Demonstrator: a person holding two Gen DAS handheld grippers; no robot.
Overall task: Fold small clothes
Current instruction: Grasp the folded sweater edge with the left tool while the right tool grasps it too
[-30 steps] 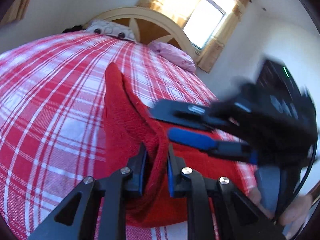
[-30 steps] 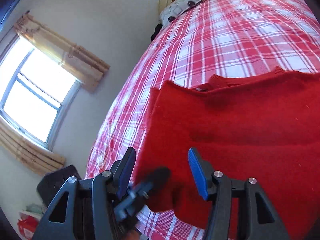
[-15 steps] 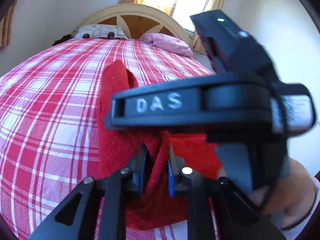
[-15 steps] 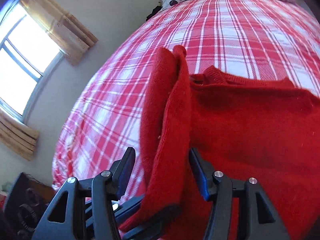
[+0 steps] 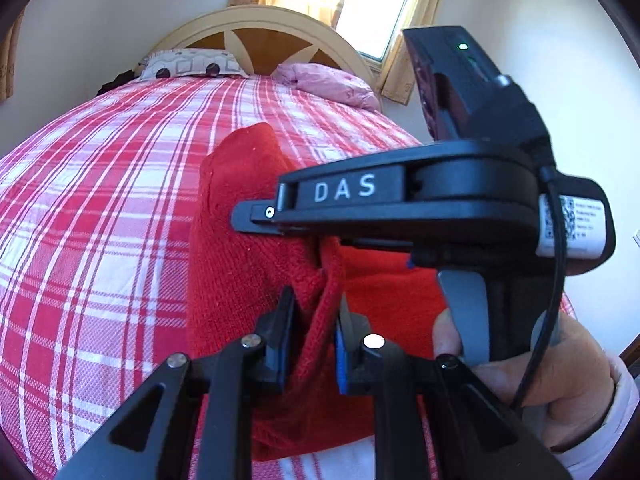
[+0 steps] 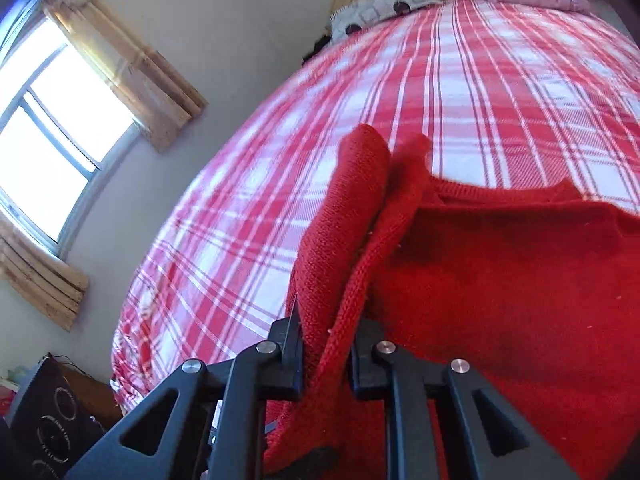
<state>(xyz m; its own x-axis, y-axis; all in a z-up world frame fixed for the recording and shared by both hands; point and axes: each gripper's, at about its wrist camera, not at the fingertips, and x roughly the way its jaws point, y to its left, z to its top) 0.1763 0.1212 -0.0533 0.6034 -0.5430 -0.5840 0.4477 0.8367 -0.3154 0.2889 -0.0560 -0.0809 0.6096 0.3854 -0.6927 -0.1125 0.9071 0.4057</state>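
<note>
Sweater (image 5: 240, 280), soft limp knit, lay on bed (image 5: 100, 200); left claw (image 5: 312, 344) pinched its raised edge, right claw (image 6: 326, 354) closing on same fold; best gripped at edges.

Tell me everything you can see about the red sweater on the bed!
The red sweater is a soft, knitted top with a ribbed neck opening at its far edge. Most of it lies flat on the red-and-white checked bedspread. One side edge is lifted and bunched into an upright fold. The left gripper is shut on that fold, and the right gripper's jaws are closing on the same fold, already pressing the knit between them.
</note>
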